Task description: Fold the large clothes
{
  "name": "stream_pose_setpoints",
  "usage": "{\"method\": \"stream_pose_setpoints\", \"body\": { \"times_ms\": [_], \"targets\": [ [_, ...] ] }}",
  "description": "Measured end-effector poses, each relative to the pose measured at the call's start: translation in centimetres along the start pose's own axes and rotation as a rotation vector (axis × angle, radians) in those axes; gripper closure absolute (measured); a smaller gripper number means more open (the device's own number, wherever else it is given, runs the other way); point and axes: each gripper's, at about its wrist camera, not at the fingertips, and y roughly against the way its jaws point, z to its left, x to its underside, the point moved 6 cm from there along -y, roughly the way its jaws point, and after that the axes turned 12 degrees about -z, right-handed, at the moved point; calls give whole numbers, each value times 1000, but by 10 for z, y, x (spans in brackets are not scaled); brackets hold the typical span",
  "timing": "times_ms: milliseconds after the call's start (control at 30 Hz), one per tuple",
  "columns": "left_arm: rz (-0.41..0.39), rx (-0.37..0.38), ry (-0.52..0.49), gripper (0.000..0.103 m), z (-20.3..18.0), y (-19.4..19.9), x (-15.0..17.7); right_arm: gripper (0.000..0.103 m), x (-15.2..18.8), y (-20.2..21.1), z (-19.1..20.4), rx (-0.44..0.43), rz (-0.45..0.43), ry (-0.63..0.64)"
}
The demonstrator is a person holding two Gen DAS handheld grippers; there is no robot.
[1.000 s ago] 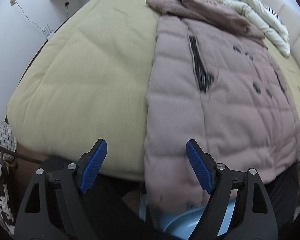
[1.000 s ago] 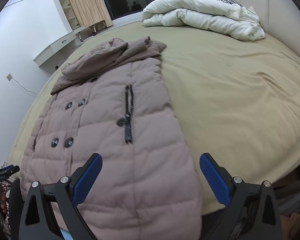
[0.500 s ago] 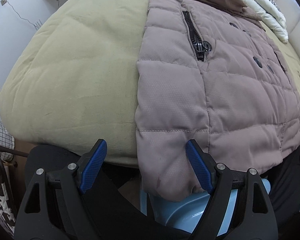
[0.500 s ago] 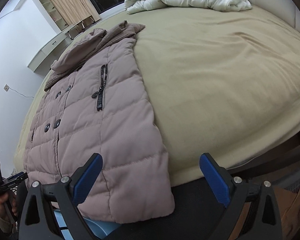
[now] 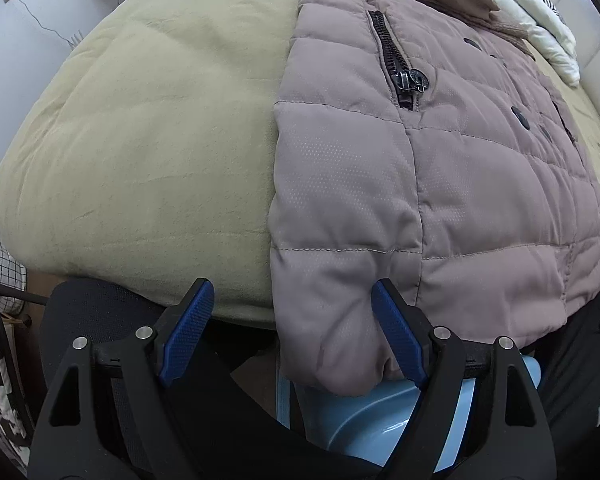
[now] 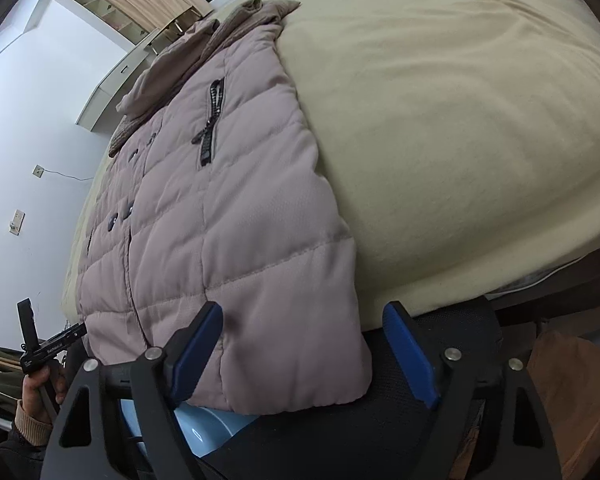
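Mauve quilted coat [image 5: 440, 184] lies spread front-up on the bed [image 5: 140, 140], its hem hanging over the near edge and its collar toward the far side, where a white duvet [image 5: 540, 28] is bunched. A black pocket zipper [image 5: 396, 68] and several dark buttons [image 5: 520, 116] show on its front.

Left claw [image 5: 290, 312] is spread wide at the coat's left hem corner, the padded corner sitting between its blue fingers [image 5: 396, 336] with the right-hand finger touching the fabric, nothing pinched. Right claw [image 6: 304, 344] is likewise wide at the opposite hem corner, its left-hand finger against the fabric and the corner between the two fingers.

Below the hanging hem sits a light blue basin [image 5: 380, 424], partly hidden by the coat and claws; what it holds cannot be told. Black mesh chair [image 6: 380, 420] stands under the bed edge.
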Motion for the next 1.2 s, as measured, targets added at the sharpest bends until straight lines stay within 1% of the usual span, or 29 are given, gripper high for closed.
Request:
{"method": "stream_pose_setpoints", "body": {
  "times_ms": [67,133,200,233,267,300,333,400,433,467,500,533,567,633,667,733,867,933,1033,1200],
  "targets": [
    [3,7,7,22,1,0,2,25,2,-4,-2,-4,21,-8],
    [12,25,20,22,5,-3,3,31,3,-7,-4,-15,39,-27],
    [18,41,41,22,10,-5,4,41,3,-10,-3,-41,51,-39],
    [21,48,51,22,13,-5,5,44,3,-10,-2,-52,54,-39],
    [24,54,58,22,15,-6,5,50,4,-10,0,-63,56,-37],
    [28,58,61,22,19,-14,0,55,4,-10,1,-68,59,-28],
    [30,60,62,22,20,-13,1,58,5,-10,4,-67,61,-14],
    [31,62,62,22,20,-11,4,68,4,-9,9,-62,64,15],
    [31,65,59,25,20,-10,5,70,4,-9,11,-52,66,30],
    [31,73,59,28,20,-14,2,74,3,-8,12,-46,66,44],
    [34,86,64,33,20,-14,2,76,3,-7,16,-37,67,65],
    [36,96,71,37,19,-23,-6,77,3,-8,18,-28,68,81],
    [38,108,81,39,19,-22,-5,79,2,-8,20,-20,68,95],
    [45,131,97,50,20,-23,-3,81,2,-8,24,-4,67,118],
    [47,144,106,53,20,-22,-2,82,2,-7,24,3,66,128],
    [52,167,123,66,12,-22,0,83,3,-6,26,19,63,148],
    [52,177,131,73,12,-19,2,86,2,-4,27,38,58,174],
    [51,181,136,80,9,-18,1,87,1,-2,29,46,53,188],
    [39,184,143,88,1,-14,-2,89,2,-1,34,56,40,203],
    [19,183,134,92,-1,-2,-3,89,1,4,41,67,21,227]
  ]
}}
